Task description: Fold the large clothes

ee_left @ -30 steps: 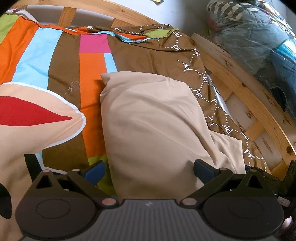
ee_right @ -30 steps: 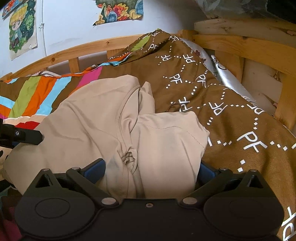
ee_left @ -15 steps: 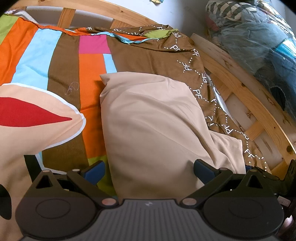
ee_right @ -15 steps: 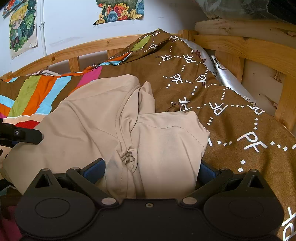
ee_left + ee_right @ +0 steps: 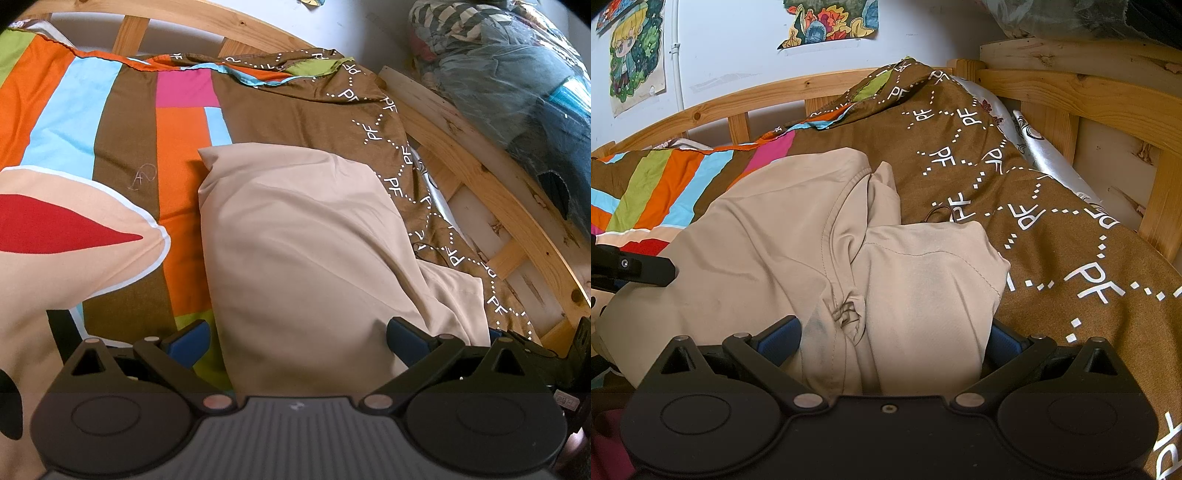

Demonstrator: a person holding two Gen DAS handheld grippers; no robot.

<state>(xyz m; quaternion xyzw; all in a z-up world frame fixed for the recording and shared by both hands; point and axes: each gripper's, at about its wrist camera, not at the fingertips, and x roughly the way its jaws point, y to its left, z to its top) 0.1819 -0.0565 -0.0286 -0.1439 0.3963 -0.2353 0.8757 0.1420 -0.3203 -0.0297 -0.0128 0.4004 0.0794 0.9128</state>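
Observation:
A large beige garment [image 5: 295, 240] lies partly folded on a striped bedcover [image 5: 125, 122]. Its near edge runs between the blue pads of my left gripper [image 5: 295, 338], which stands open wide over it. In the right wrist view the same garment [image 5: 783, 236] shows a seam and a sleeve [image 5: 931, 269] bunched toward me. That bunched part sits between the spread fingers of my right gripper [image 5: 890, 336], which is open too. The black body of the left gripper [image 5: 631, 269] shows at the left edge there.
A wooden bed frame [image 5: 480, 173] runs along the back and right side. Clothes in a plastic bag [image 5: 509, 74] pile up beyond it. The brown cover with white lettering [image 5: 1015, 192] rises at the right. Posters [image 5: 631, 48] hang on the wall.

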